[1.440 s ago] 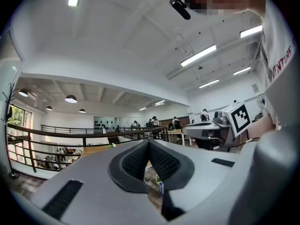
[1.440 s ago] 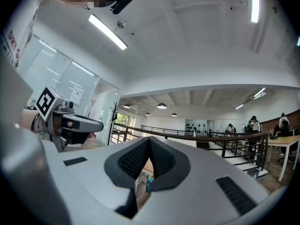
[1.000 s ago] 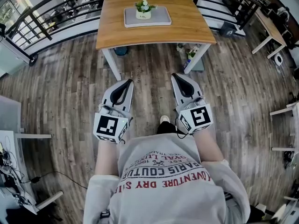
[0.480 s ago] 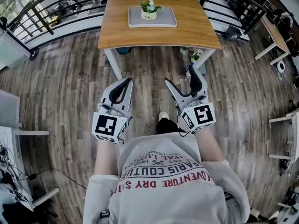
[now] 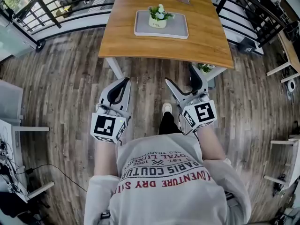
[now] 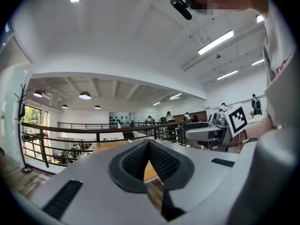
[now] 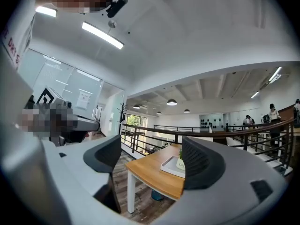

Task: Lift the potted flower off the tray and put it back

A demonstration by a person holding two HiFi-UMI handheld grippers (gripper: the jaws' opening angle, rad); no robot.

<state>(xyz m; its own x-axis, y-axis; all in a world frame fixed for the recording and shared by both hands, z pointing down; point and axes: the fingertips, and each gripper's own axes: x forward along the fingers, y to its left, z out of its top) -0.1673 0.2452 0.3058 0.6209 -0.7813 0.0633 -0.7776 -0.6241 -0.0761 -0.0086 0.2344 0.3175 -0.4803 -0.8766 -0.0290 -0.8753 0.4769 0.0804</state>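
The jaws of your left gripper (image 5: pixel 125 80) met at the tips with nothing in them, while those of your right gripper (image 5: pixel 182 76) stood wide apart and empty, with only the far table showing in the gap. You held both grippers level and side by side over the plank floor (image 5: pixel 61 88), close to your body and short of the near edge of the wooden table (image 5: pixel 140 43). The potted flower (image 5: pixel 158 17) stood upright on the far left part of the grey tray (image 5: pixel 174 30), toward the table's far side, well apart from both grippers.
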